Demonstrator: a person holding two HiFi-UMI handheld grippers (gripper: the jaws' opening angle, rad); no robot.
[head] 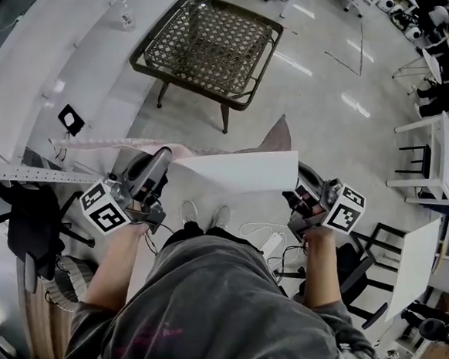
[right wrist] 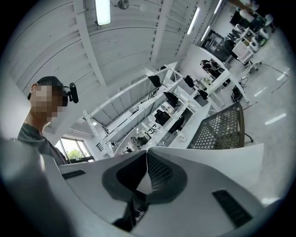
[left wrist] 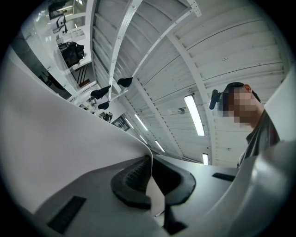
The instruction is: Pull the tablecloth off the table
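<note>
The left tongs (head: 163, 156) and right tongs (head: 300, 183) — each clamped on the white tablecloth (head: 235, 172) — hold it stretched near the woven-topped desk (head: 210, 44) (glossy pale floor (head: 319, 105) beneath).

Lab-like workshop, glossy floor (head: 325, 128), white workbench (head: 30, 66), perforated metal framing (head: 23, 174); gear-laden racks (right wrist: 162, 115), ceiling strip lights (left wrist: 194, 113)

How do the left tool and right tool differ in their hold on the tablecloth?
The left tool grips the tablecloth at its left end, the right tool at its right end. The left tool's view shows the cloth rising as a tall sheet; the right tool's shows it low and flatter. Both are shut on it, clear of the table.
</note>
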